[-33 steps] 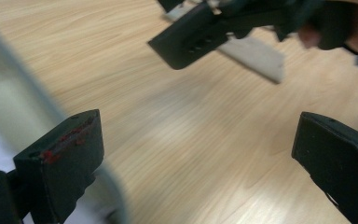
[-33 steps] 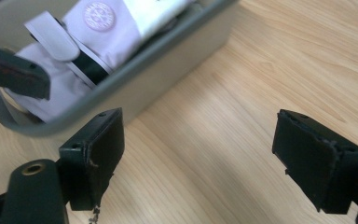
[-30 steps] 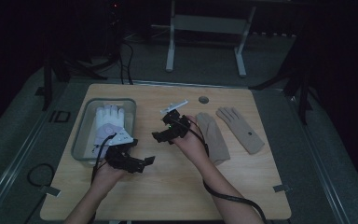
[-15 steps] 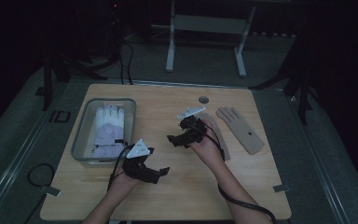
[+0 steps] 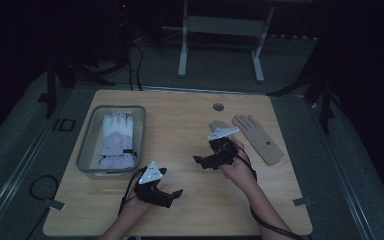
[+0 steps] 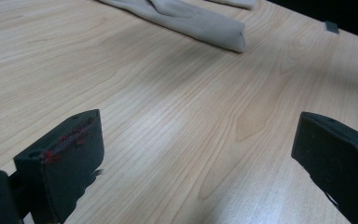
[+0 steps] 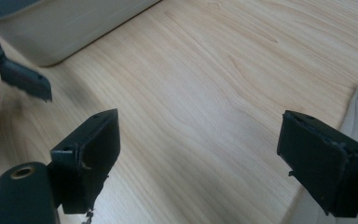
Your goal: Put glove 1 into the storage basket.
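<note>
On the wooden table (image 5: 190,125), the left gripper (image 5: 172,196) hovers low at the near left, just near of the grey bin (image 5: 85,155) that holds a white glove (image 5: 116,140), and its jaws are spread wide over bare wood with nothing between them. The right gripper (image 5: 198,161) sits right of the table's middle, jaws likewise spread and empty, pointing left, with a folded beige glove (image 6: 191,21) touching the table just beside it and a second, flat beige glove (image 5: 257,137) lying farther right.
</note>
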